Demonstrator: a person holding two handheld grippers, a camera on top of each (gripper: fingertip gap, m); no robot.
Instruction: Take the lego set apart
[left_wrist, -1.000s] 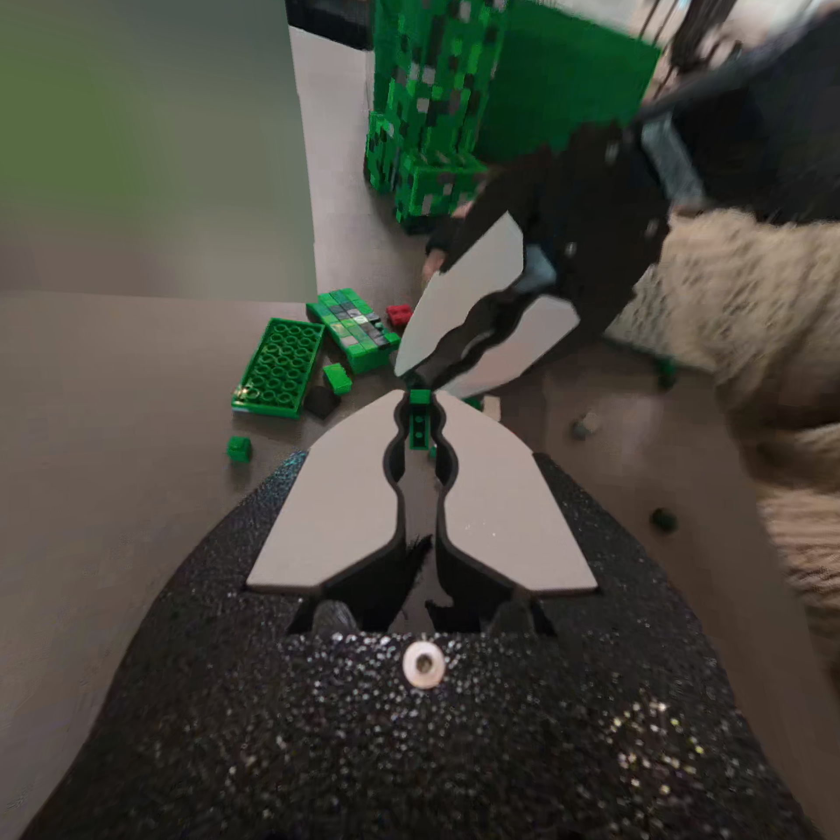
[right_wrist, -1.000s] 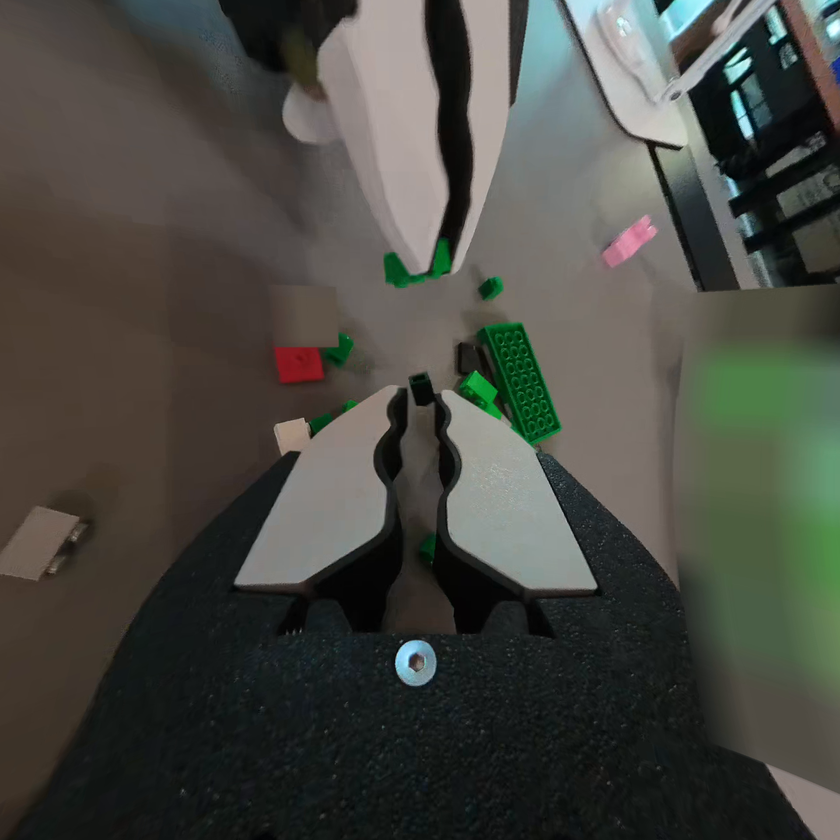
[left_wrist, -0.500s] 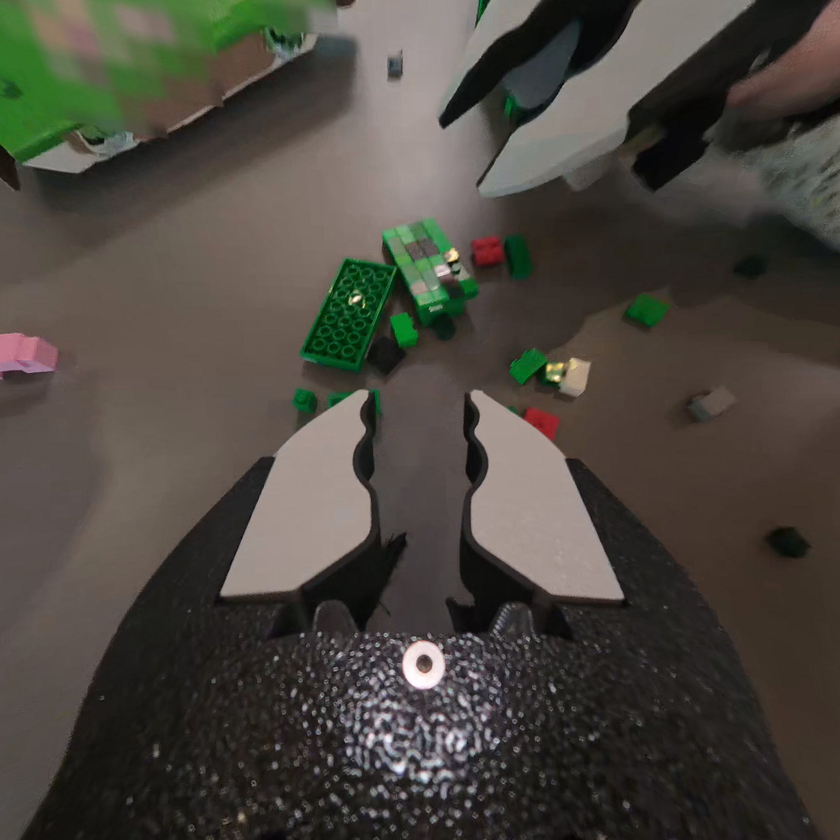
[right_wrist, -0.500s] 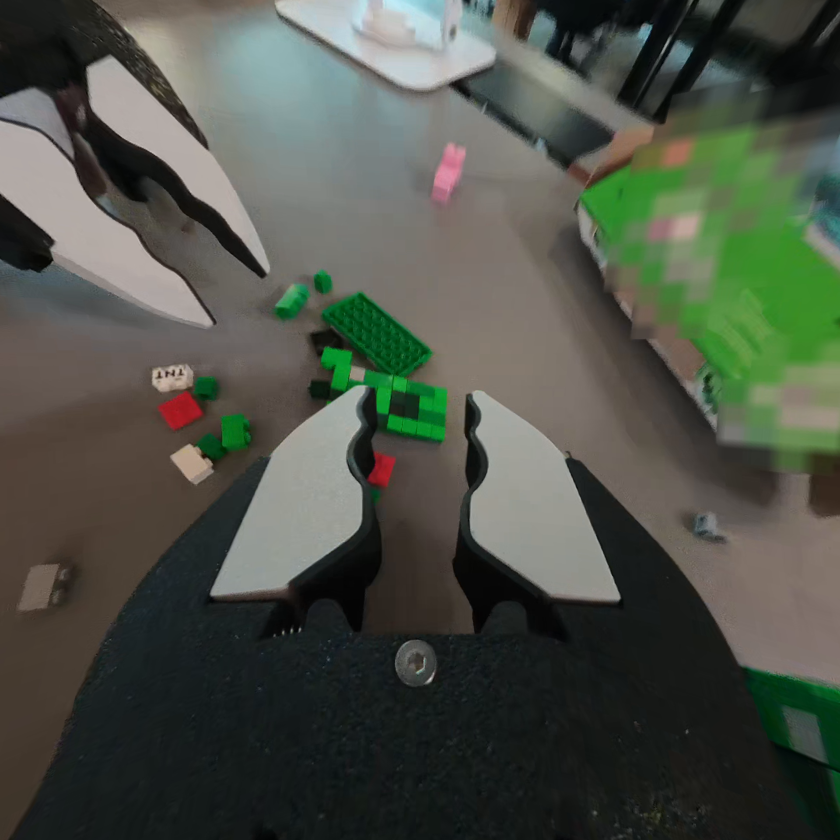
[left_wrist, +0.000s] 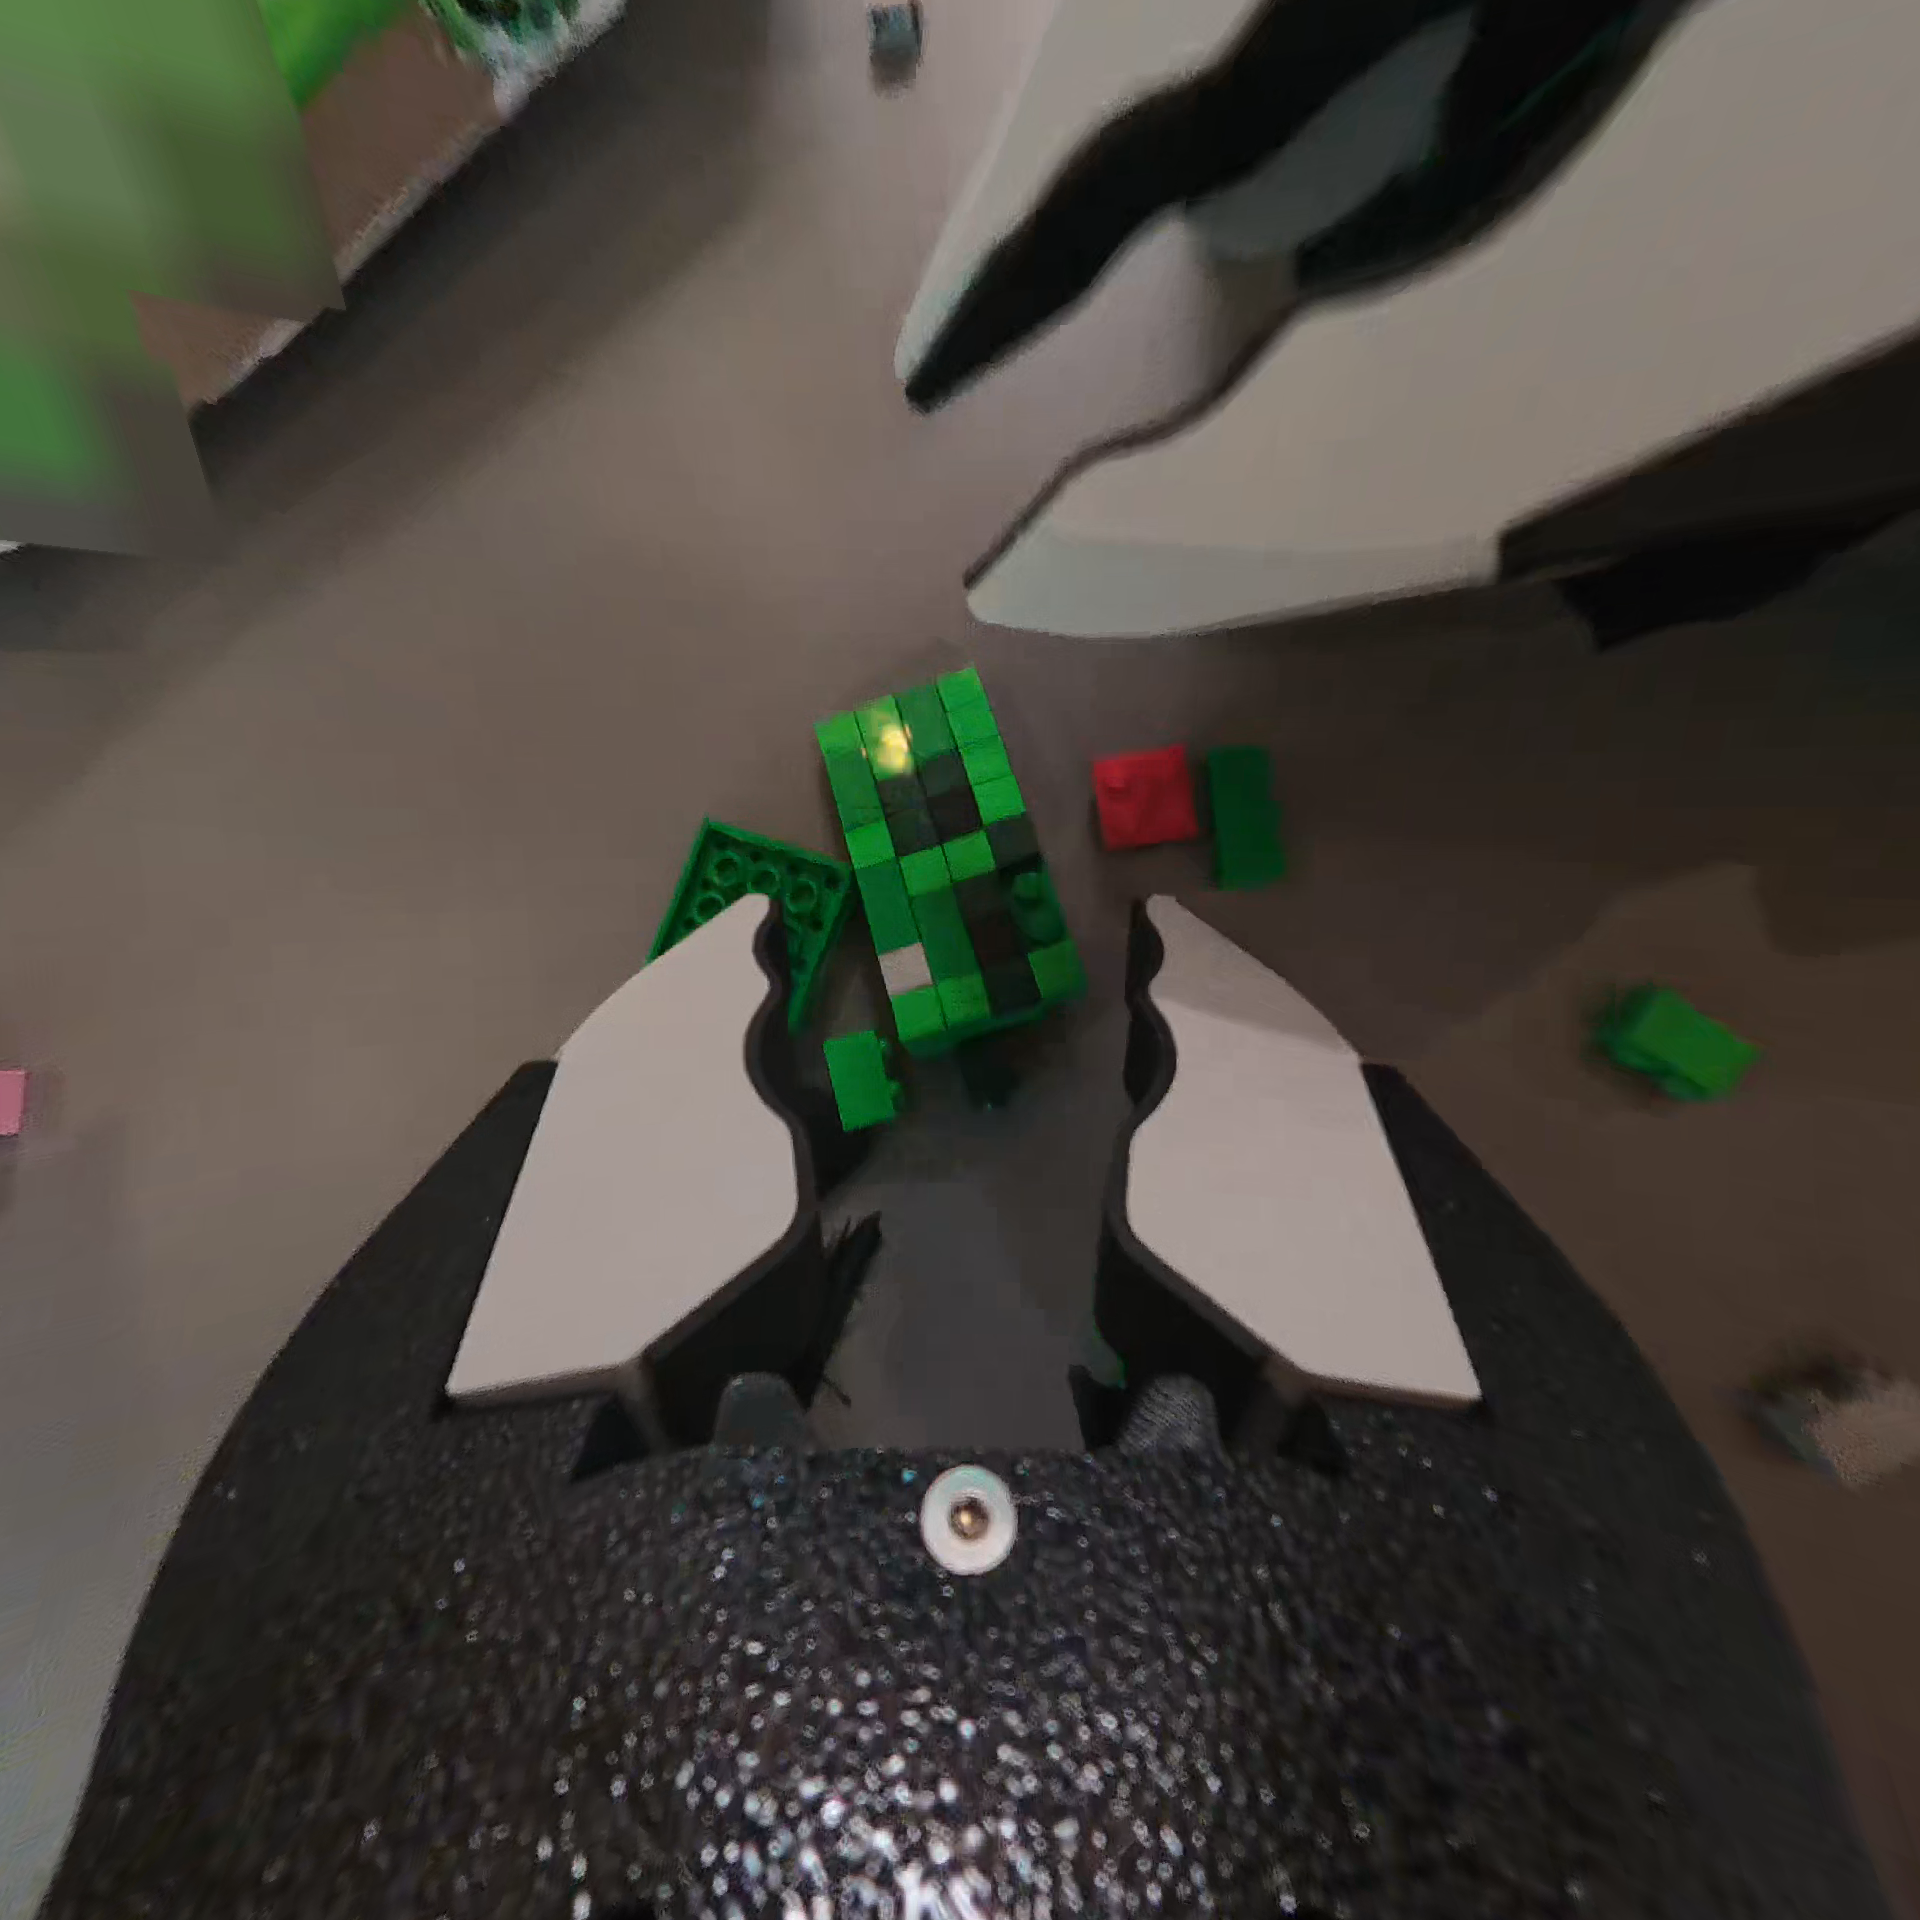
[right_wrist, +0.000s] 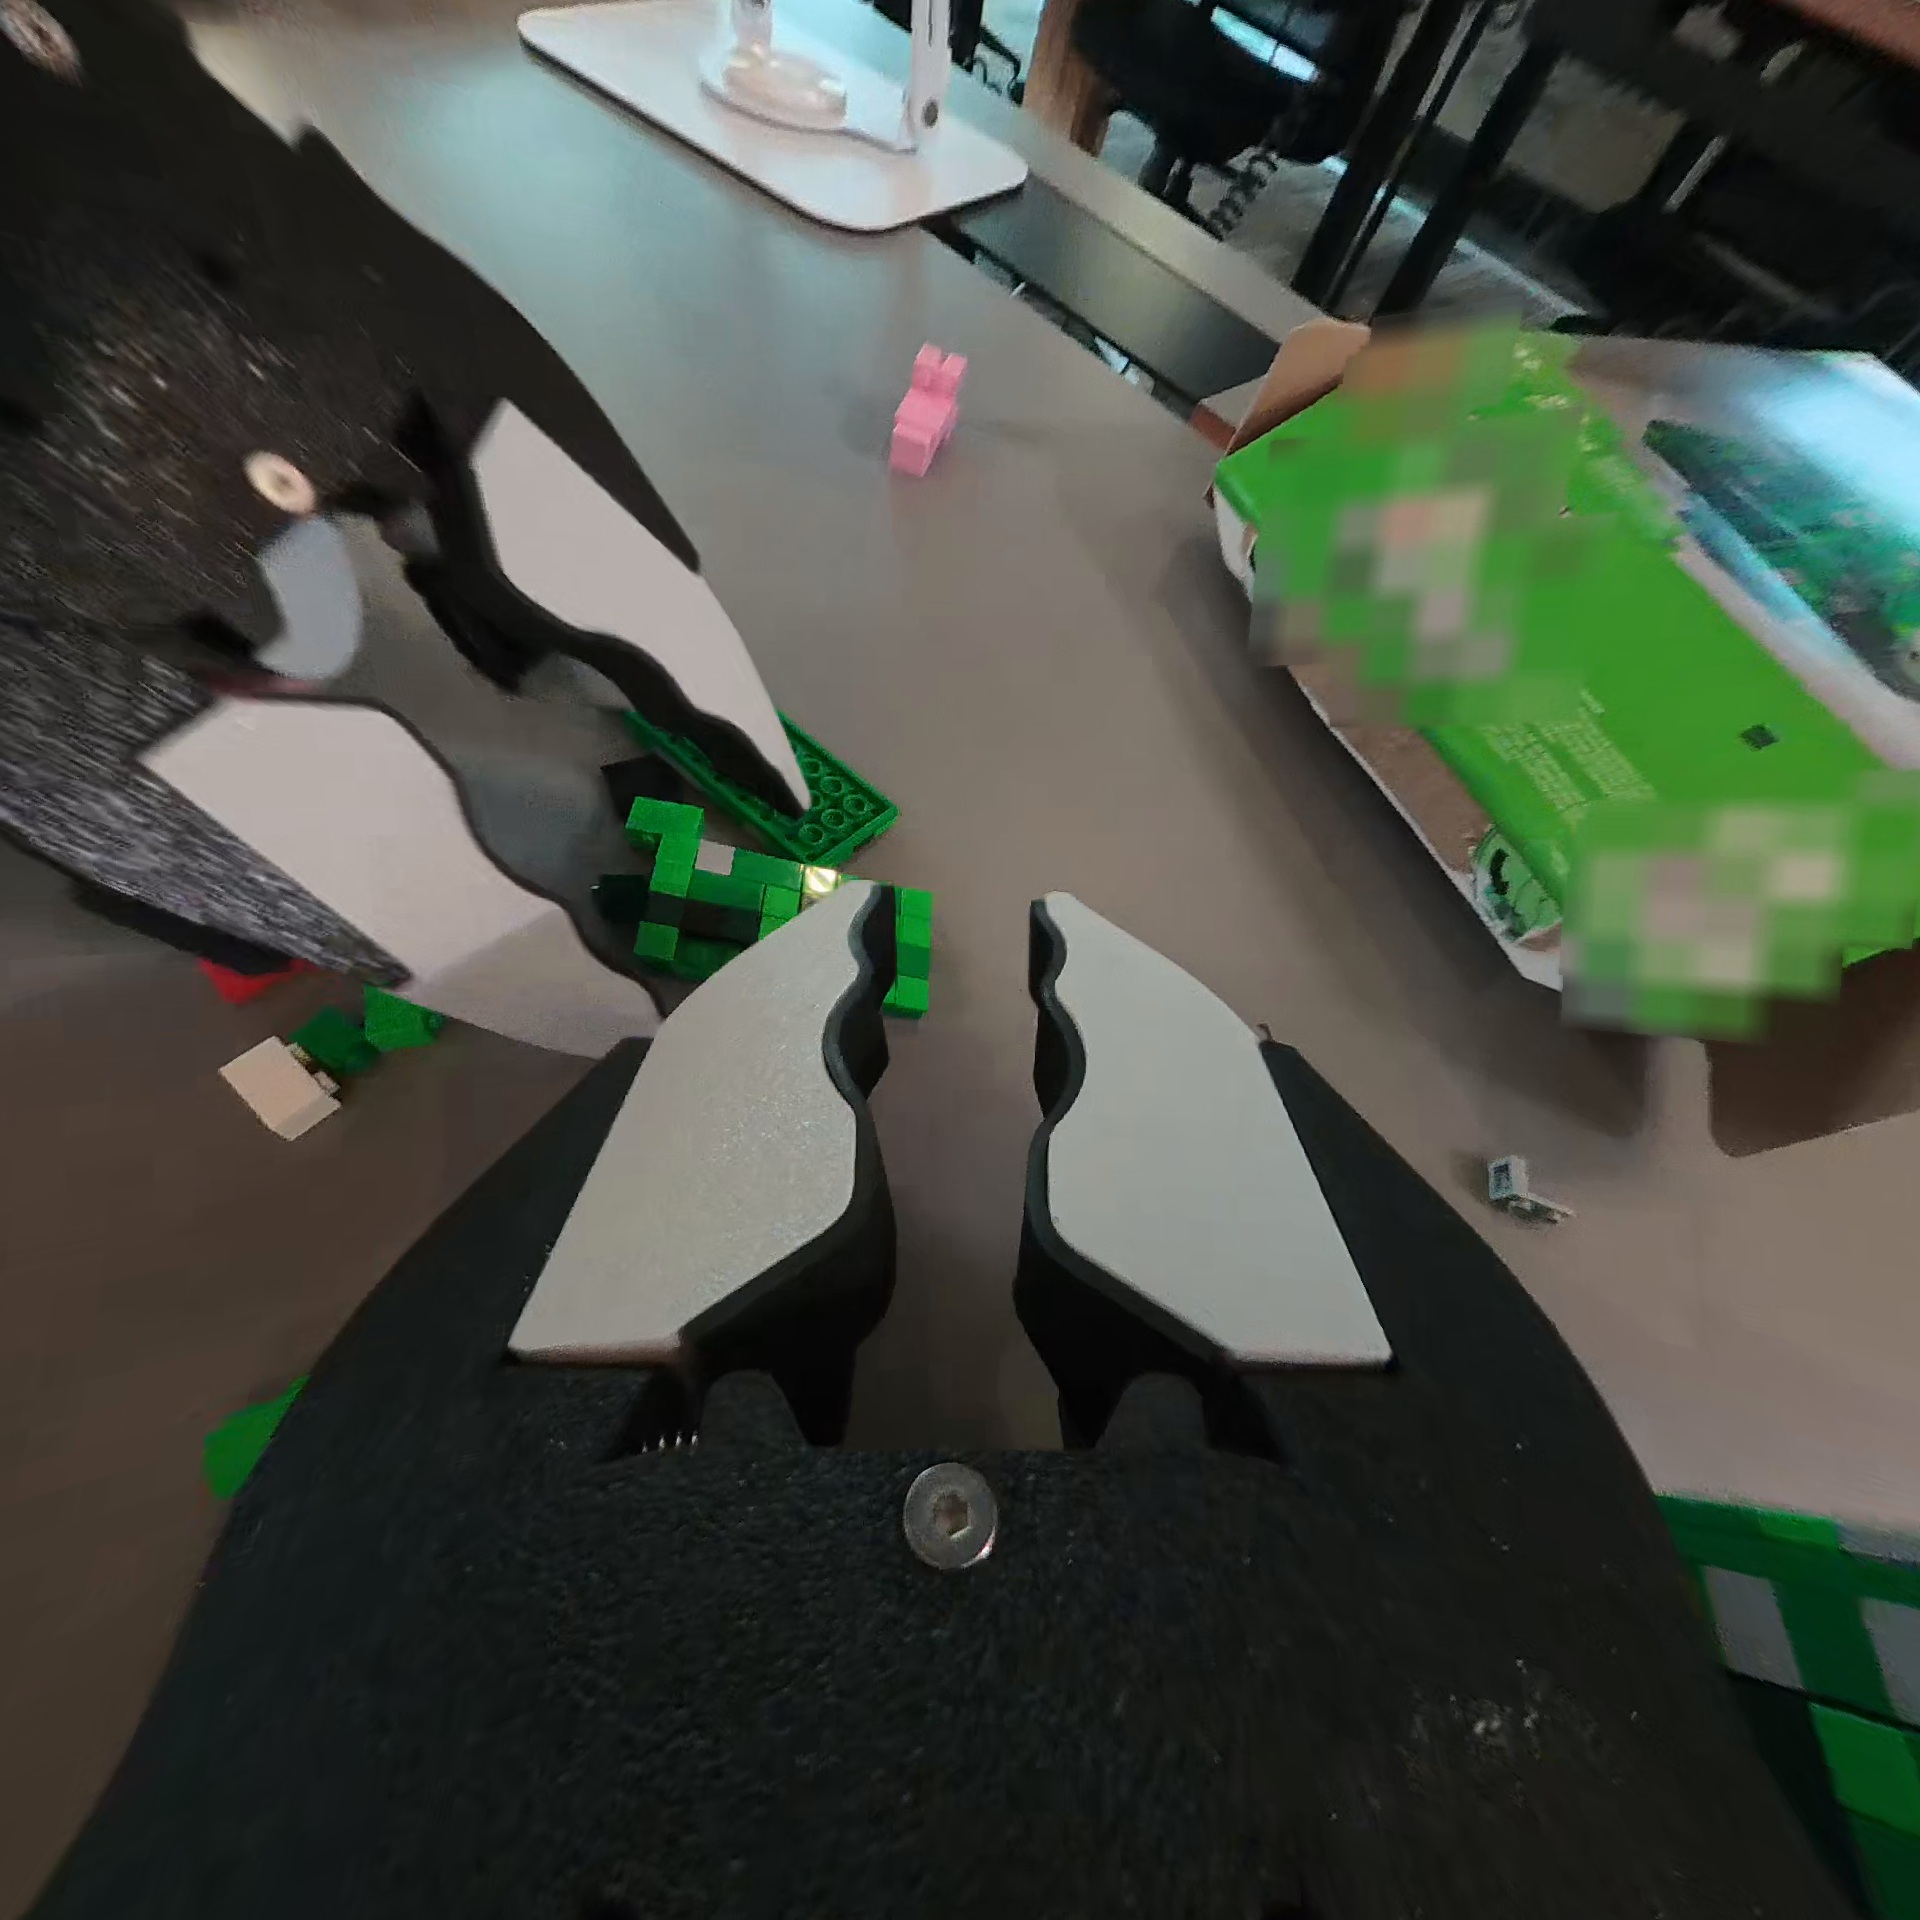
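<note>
In the left wrist view, the left gripper (left_wrist: 951, 914) hangs with jaws spread and empty around the near end of the green block slab (left_wrist: 951, 862), which lies flat at frame centre on the table (left_wrist: 416, 831); a green plate (left_wrist: 758, 883) and red brick (left_wrist: 1143, 795) lie loose beside it. In the right wrist view, the right gripper (right_wrist: 956, 909) also has its jaws spread and empty, just right of that mottled green-and-black slab. Judging by the scattered pieces, disassembly is partly done; the slab remains joined.

The green baseplate (left_wrist: 764, 906) beside the green brick slab (left_wrist: 951, 862) is half covered by a finger of the left gripper (left_wrist: 951, 920). Right of the slab, the right gripper (left_wrist: 1299, 343) is smeared and cropped — a grey scrap (left_wrist: 1813, 1408) cannot be identified.
</note>
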